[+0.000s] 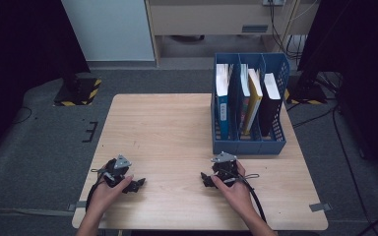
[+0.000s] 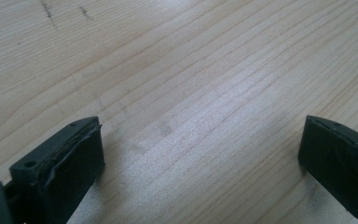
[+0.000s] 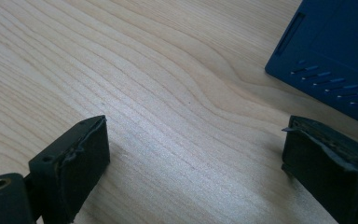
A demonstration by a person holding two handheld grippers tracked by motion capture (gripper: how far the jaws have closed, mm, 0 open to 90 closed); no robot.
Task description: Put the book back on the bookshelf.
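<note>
Seemingly before any work starts, the high view shows the left gripper [image 1: 134,186] and right gripper [image 1: 207,179] resting at the wooden table's [image 1: 167,128] near edge, books [image 1: 253,98] upright in the blue file rack [image 1: 248,145] at far right. Left gripper view: jaws wide apart, empty. Right gripper view: jaws wide, empty, rack corner just beyond.
</note>
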